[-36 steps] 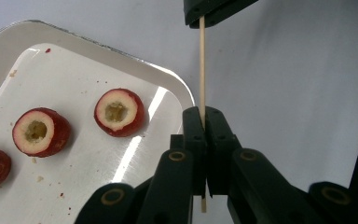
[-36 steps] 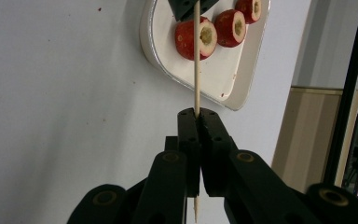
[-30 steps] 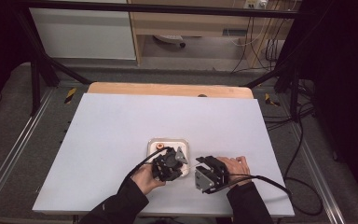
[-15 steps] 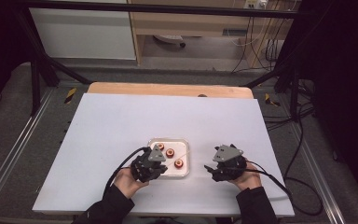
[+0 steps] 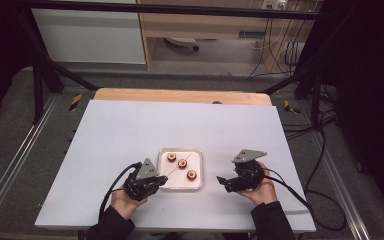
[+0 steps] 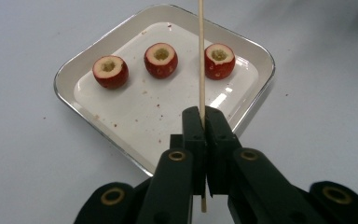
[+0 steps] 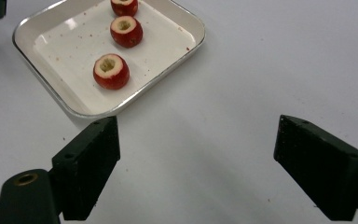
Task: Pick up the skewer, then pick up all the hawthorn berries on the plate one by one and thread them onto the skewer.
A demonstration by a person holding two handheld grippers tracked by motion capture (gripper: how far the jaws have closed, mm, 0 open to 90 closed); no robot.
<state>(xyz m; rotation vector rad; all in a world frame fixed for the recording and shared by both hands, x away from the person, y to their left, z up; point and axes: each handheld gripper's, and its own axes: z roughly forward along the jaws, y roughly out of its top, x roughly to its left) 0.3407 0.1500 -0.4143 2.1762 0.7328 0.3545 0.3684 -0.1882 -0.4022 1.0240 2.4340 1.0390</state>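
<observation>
Skewer, a thin wooden stick, is clamped between the left gripper's jaws, reaching ahead over the white tray and its three cored red fruits. Right gripper has just been opening, nothing between its jaws, tray ahead-left.

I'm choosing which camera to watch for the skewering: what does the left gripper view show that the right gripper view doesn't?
Left gripper view: the left tongs shut on a thin wooden skewer reaching out over the tray. Right gripper view: the right tongs wide open with nothing between them, over bare white table. Both: the white square metal-rimmed tray with three cored red fruits in a row.
</observation>
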